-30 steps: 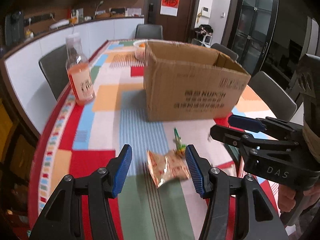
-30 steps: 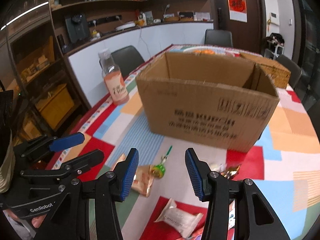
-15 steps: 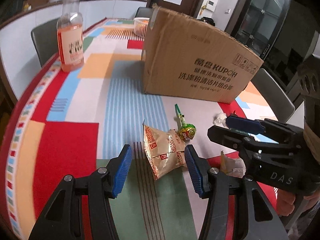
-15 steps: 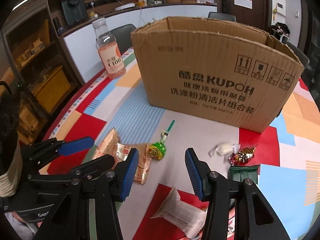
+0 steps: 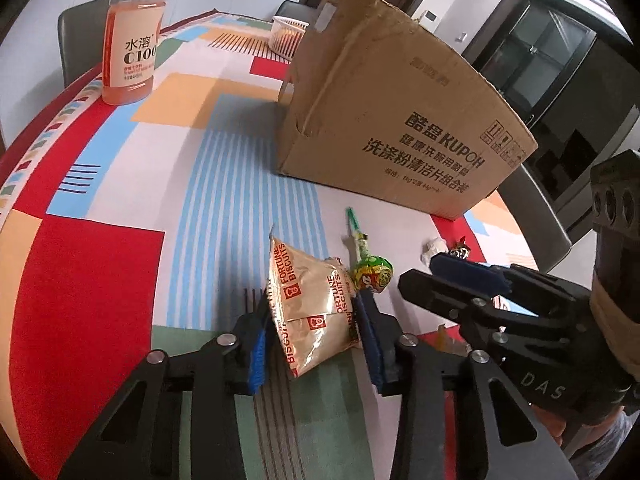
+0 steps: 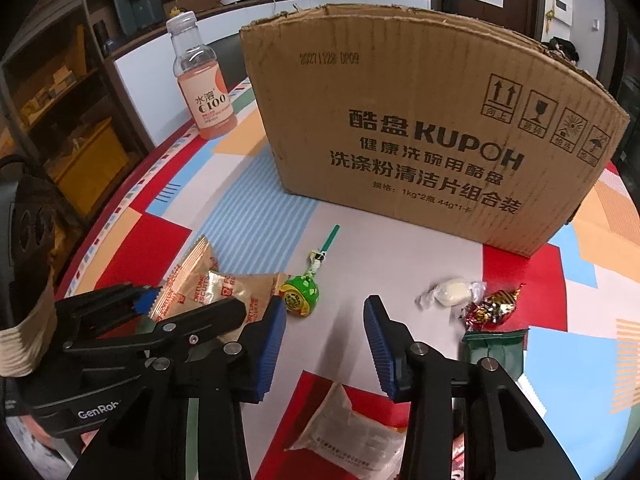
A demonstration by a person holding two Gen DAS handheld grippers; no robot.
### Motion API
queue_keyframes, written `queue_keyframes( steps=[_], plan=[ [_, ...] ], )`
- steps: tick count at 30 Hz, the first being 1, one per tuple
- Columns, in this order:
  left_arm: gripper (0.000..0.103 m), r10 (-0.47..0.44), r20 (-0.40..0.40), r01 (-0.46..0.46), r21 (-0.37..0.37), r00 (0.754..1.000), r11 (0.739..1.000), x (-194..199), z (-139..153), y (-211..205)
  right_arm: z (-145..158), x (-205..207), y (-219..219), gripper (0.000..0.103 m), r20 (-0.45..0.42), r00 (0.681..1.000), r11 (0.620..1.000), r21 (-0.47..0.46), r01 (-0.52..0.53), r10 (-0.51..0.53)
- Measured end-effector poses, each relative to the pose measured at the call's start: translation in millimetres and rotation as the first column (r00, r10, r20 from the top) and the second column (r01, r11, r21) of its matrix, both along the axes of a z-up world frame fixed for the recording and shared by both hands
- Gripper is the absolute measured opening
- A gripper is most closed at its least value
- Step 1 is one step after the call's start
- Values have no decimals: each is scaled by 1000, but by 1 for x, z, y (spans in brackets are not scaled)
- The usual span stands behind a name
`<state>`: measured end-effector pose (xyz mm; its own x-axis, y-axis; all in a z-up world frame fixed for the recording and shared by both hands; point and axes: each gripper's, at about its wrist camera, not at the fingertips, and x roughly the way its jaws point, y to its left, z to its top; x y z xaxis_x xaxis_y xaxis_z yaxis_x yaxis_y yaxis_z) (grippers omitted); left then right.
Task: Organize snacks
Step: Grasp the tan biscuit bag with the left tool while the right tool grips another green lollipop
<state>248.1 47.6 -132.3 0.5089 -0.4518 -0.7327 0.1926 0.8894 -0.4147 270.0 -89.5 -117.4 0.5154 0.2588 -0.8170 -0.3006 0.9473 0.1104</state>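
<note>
A gold "Fortune Biscuits" packet (image 5: pixel 312 312) lies on the patterned tablecloth (image 5: pixel 100 272). My left gripper (image 5: pixel 314 342) has it between its jaws, which are closing, and both blue pads touch its sides. The right wrist view shows that packet (image 6: pixel 224 286) in the left gripper (image 6: pixel 192 300). A green lollipop (image 6: pixel 299 298) lies just ahead of my right gripper (image 6: pixel 326 344). The right jaws are closing with nothing between them. In the left wrist view the right gripper (image 5: pixel 436 276) hovers beside the lollipop (image 5: pixel 372 274). The open cardboard box (image 6: pixel 420 120) stands behind.
A white wrapped candy (image 6: pixel 452 292), a red foil candy (image 6: pixel 492 306), a green packet (image 6: pixel 494 346) and a clear white packet (image 6: pixel 352 432) lie near the right gripper. An orange drink bottle (image 5: pixel 132 40) stands at the table's left edge, and a white basket (image 5: pixel 288 36) behind the box.
Both grippers have sunk toward the table and tilted downward. The left jaws have narrowed onto the biscuit packet. The right jaws have narrowed slightly near the lollipop.
</note>
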Motion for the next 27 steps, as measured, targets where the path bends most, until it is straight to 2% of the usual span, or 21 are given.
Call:
queue_keyframes(
  steps=[5,13,16,18,27],
  plan=[
    [34,16,10,-16,0,1000,1000,0,4,6,-4,6,5,41,-15,1000,1000,8,-12,12],
    [34,45,48,-49,73,998,996,-1,15,11,-19,18,18,38,-50,998,1000,6,-30,30],
    [34,51,50,-56,89,997,994,0,16,11,-25,23,20,28,-68,997,1000,6,-26,27],
    [34,52,51,-56,93,997,994,0,16,10,-27,24,20,26,-69,997,1000,5,-23,23],
    [34,44,95,-56,130,995,990,-10,30,2,-15,12,15,26,-18,1000,1000,0,-19,19]
  ],
)
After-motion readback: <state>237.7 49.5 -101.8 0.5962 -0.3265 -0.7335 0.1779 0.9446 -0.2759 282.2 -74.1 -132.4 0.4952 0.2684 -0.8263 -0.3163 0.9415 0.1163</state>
